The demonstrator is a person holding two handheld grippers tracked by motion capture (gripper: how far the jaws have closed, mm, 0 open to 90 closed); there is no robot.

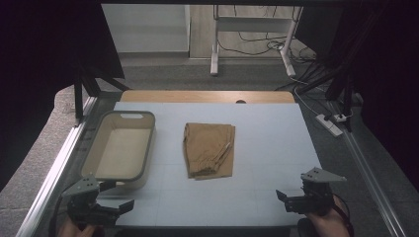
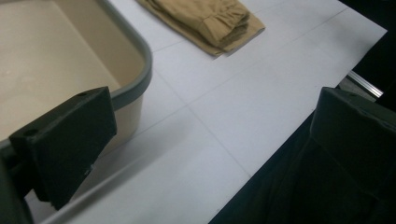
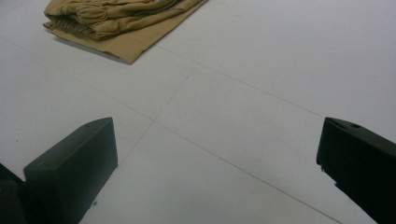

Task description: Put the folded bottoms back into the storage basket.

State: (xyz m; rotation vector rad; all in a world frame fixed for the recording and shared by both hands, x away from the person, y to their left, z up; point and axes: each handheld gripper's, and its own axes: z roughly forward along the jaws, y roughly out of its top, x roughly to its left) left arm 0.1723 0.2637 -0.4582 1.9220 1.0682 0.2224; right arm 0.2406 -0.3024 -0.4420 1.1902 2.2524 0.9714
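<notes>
Tan folded cloth, well beyond both jaws

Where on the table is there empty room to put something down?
Free: the wide patch of the pale blue table mat right of the folded tan cloth garment, and the near strip between the left gripper and right gripper. Tighter: the gap between the garment and the beige plastic bin with a grey rim.

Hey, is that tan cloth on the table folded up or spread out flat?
Folded. The cloth lies as a compact rectangle with stacked layers showing at its edge, beside the bin, not in it.
</notes>
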